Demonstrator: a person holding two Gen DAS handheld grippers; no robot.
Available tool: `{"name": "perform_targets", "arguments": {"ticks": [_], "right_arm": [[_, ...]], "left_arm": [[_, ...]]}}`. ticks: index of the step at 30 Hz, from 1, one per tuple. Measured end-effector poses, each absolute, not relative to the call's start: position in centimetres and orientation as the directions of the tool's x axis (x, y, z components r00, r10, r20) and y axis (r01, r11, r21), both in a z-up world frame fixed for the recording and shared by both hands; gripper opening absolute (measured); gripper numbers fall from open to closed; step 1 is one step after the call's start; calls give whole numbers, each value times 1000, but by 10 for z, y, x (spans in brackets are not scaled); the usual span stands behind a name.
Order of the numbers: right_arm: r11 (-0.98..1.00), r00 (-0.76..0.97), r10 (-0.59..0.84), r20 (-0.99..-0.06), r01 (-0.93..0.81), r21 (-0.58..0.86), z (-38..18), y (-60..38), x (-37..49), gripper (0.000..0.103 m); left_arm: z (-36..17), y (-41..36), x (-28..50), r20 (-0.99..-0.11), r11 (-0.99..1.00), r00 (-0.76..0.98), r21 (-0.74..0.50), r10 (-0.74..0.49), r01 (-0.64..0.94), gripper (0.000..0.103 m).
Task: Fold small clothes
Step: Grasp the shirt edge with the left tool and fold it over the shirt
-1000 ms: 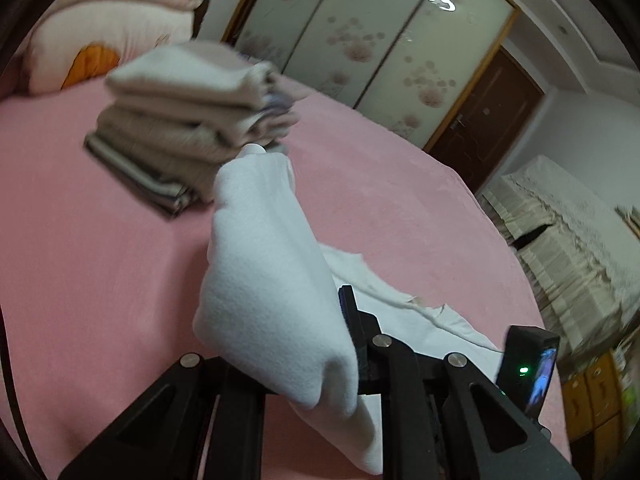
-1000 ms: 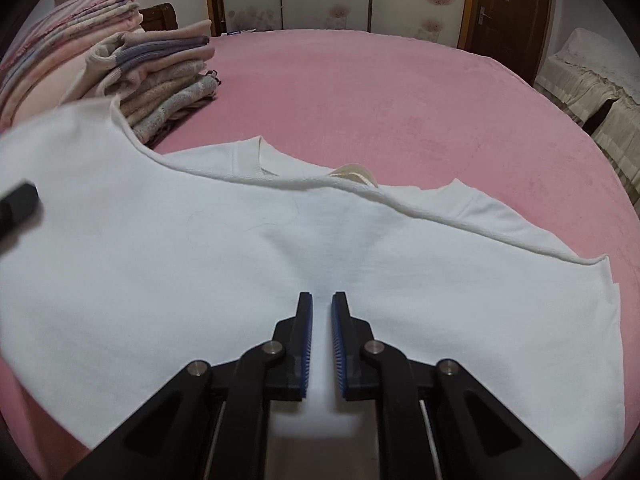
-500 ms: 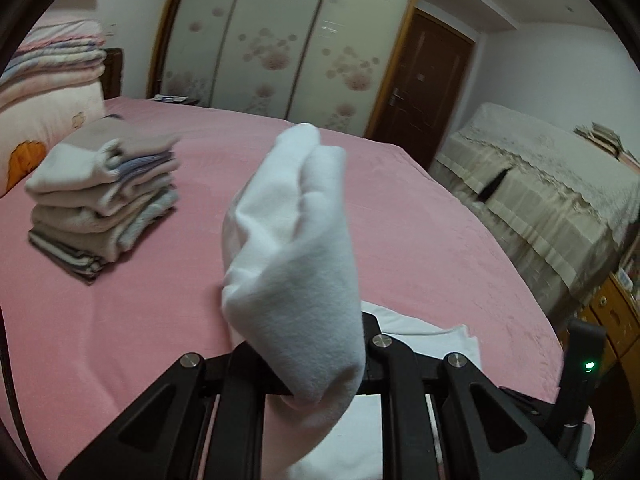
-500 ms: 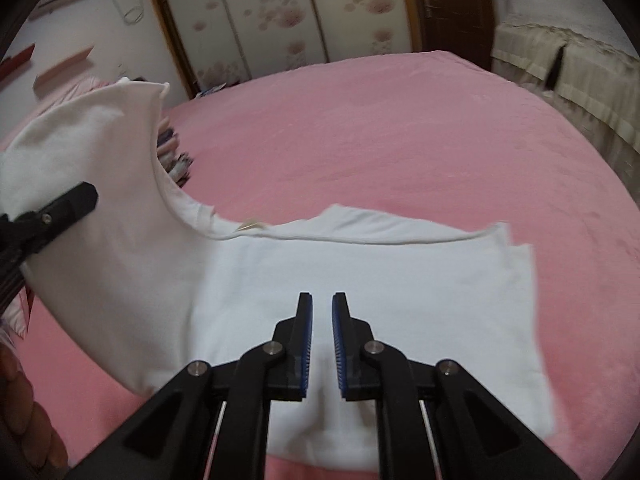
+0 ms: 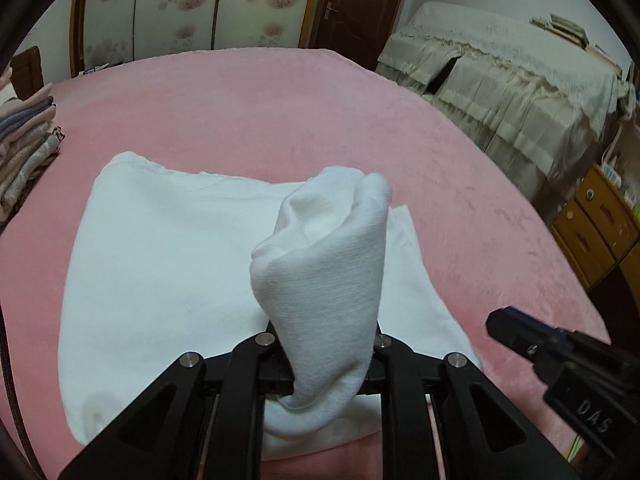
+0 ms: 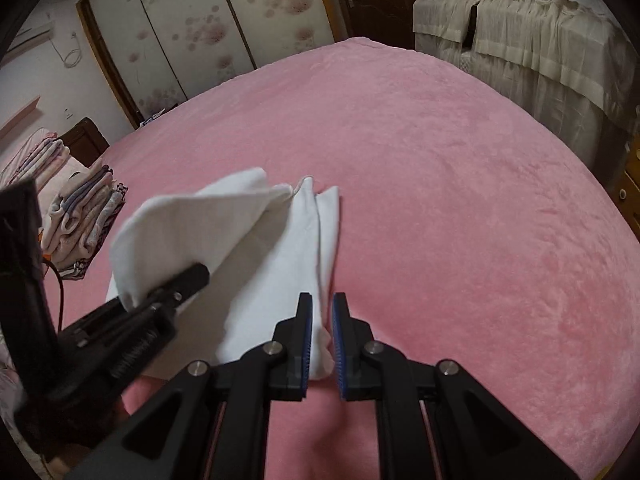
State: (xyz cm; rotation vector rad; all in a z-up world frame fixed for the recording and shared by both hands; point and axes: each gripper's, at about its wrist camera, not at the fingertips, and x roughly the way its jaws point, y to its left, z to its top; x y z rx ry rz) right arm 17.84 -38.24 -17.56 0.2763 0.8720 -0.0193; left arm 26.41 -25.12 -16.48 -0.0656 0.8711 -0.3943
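A white garment [image 5: 168, 264] lies folded on the pink bed [image 5: 280, 112]. My left gripper [image 5: 326, 344] is shut on a bunched edge of it, and the cloth stands up in front of the camera, hiding the fingertips. In the right wrist view that left gripper [image 6: 188, 280] holds the raised fold of the white garment [image 6: 272, 264] from the left. My right gripper [image 6: 322, 336] is shut on the garment's near corner, the cloth pinched between its blue pads [image 6: 307, 340]. The right gripper [image 5: 508, 322] also shows at the lower right of the left wrist view.
A stack of folded clothes [image 6: 84, 224] sits on the bed to the left, its edge showing as the stack [image 5: 24, 148]. A bed with a beige cover [image 5: 512, 80] stands to the right, with wooden drawers [image 5: 592, 228] beside it. Wardrobe doors [image 6: 224, 24] line the far wall.
Both grippers have swung sideways with the garment. The spread-out cloth has been carried over on itself and now lies narrower, folded lengthwise. The clothes stack has slid to the left edge of view.
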Motion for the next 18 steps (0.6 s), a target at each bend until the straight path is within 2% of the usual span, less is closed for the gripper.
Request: {"name": "perform_targets", "arguments": {"ticks": [8, 11, 16, 18], "right_arm": [[956, 656, 116, -746, 131, 263, -178, -398, 176, 10], [955, 658, 116, -744, 132, 266, -179, -403, 174, 10], [954, 655, 113, -747, 140, 267, -179, -405, 172, 10], [954, 651, 113, -751, 140, 264, -179, -405, 173, 10]], "left_arm": [[-139, -253, 257, -686, 926, 628, -214, -368, 310, 13], [-133, -264, 251, -666, 919, 644, -175, -376, 355, 13], [-160, -280, 248, -739, 915, 585, -103, -333, 390, 15], [-167, -282, 241, -755, 907, 569, -81, -326, 413, 23]]}}
